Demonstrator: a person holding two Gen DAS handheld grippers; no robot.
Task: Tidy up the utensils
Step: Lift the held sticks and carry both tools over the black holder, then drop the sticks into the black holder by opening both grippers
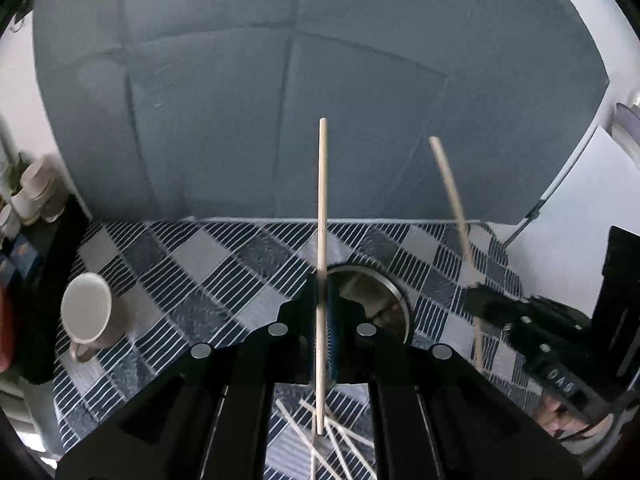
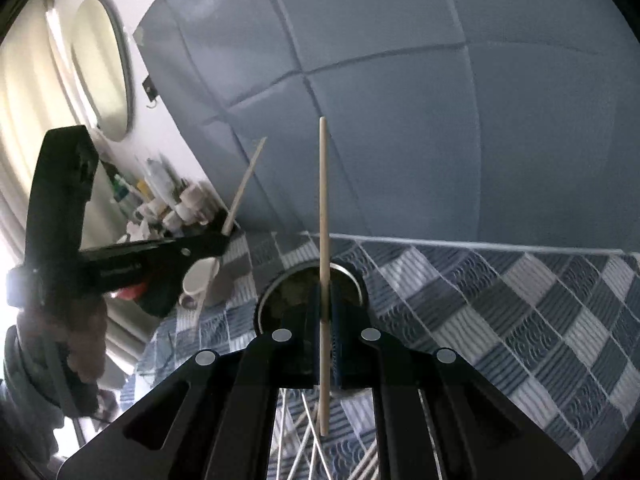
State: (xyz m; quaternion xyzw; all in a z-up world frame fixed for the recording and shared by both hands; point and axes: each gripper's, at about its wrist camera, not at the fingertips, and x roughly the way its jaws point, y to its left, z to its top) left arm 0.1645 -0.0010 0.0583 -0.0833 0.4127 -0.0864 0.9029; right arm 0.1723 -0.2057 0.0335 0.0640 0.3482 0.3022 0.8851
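Wooden chopsticks, one pinched in each gripper: left gripper [image 1: 322, 304] and right gripper [image 2: 325, 312] above round metal canister [image 1: 394, 292]; white mug [image 1: 86, 308] left of it.

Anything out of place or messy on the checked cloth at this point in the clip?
Yes. Loose chopsticks lie crisscrossed in a heap on the checked cloth instead of in the metal container. The left gripper and right gripper each clamp one chopstick upright. The white mug looks undisturbed.
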